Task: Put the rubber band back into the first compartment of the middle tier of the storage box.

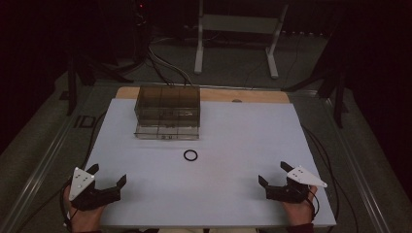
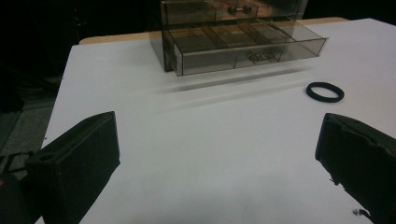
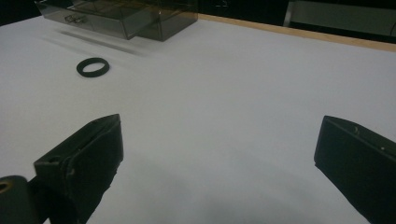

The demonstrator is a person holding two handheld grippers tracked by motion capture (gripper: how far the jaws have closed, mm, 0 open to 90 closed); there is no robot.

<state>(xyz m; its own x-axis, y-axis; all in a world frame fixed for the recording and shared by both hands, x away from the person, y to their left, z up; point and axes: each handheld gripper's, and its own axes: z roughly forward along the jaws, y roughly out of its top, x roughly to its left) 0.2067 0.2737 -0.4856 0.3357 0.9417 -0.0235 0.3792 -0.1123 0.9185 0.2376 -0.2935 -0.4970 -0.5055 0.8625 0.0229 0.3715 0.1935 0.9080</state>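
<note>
High view shows a white-topped table [image 1: 233,145] with a strip of bare wood along its far edge, standing in a dim room with a grey floor, trailing cables and the pale legs of a stand behind it. Toward the far left of the table sits a smoky, see-through plastic drawer box [image 1: 168,104], square-edged and glossy, with its bottom drawer [image 1: 166,131] pulled out toward the person. From the left gripper view, that drawer is split by thin walls into several compartments and carries a small metal handle on its front. Just in front of the drawer, apart from it, a black hair tie [image 1: 190,155] lies flat on the white surface, a plain matte ring. The left claw [image 1: 108,174] rests at the near left corner of the table, its blocky, matte black jaws spread wide with nothing between them. The right claw [image 1: 274,174] rests at the near right corner, jaws likewise spread wide and empty. Each carries a pale three-cornered plate on top.
</note>
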